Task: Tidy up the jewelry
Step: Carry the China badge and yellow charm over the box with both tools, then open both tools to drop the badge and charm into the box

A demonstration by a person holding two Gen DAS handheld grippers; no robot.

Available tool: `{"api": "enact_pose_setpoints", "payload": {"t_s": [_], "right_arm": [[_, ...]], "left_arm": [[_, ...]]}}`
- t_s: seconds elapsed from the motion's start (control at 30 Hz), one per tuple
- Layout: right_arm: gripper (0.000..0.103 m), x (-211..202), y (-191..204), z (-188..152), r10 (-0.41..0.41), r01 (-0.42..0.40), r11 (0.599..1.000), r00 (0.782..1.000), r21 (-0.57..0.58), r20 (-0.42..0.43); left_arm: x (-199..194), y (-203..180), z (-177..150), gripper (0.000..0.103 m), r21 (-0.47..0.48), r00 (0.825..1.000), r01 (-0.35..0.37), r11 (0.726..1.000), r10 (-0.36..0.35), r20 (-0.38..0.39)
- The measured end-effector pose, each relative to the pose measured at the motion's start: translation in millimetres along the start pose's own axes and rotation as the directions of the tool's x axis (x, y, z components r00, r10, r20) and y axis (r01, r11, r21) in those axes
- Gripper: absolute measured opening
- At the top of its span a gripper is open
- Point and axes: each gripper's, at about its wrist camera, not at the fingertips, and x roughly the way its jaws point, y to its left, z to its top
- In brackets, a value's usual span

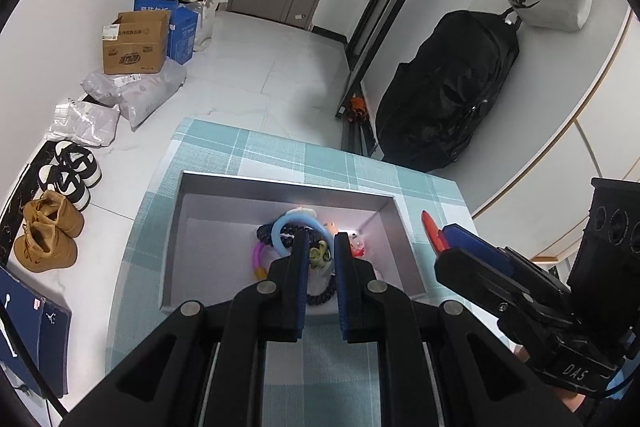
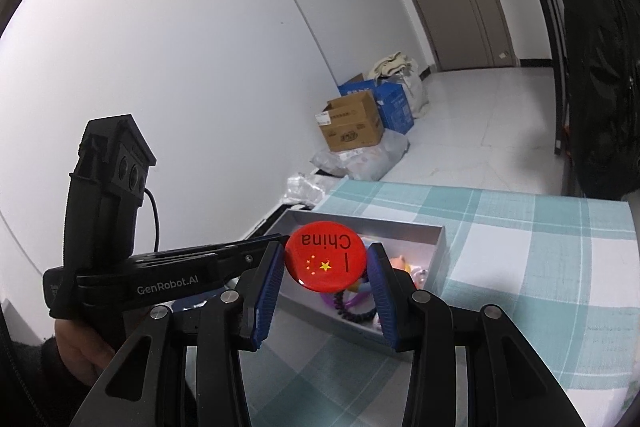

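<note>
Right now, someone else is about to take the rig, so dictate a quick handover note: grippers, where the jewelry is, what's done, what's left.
Right gripper: jaws shut on the red China badge, held above the grey box, not yet dropped.
Left gripper: jaws shut, nothing in them that I can see, poised over the box.
In the box: blue ring, pink-yellow bangle, dark bead bracelet and small charms.
Done: those pieces are in the box.
Left: place the badge. No other loose jewelry shows on the checked cloth.

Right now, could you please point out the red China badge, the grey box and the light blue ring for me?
red China badge (image 2: 325, 257): right wrist view, centre of its face.
grey box (image 1: 182, 219): left wrist view, left inner wall.
light blue ring (image 1: 277, 233): left wrist view, its left arc.
</note>
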Motion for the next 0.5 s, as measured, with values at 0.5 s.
{"api": "enact_pose_setpoints", "payload": {"t_s": [0.5], "right_arm": [[0.042, 17, -22, 6, -0.007, 0.009, 0.998, 0.999, 0.063, -0.033]], "left_arm": [[26, 9, 12, 0.008, -0.070, 0.995, 0.053, 0.996, -0.058, -0.084]]}}
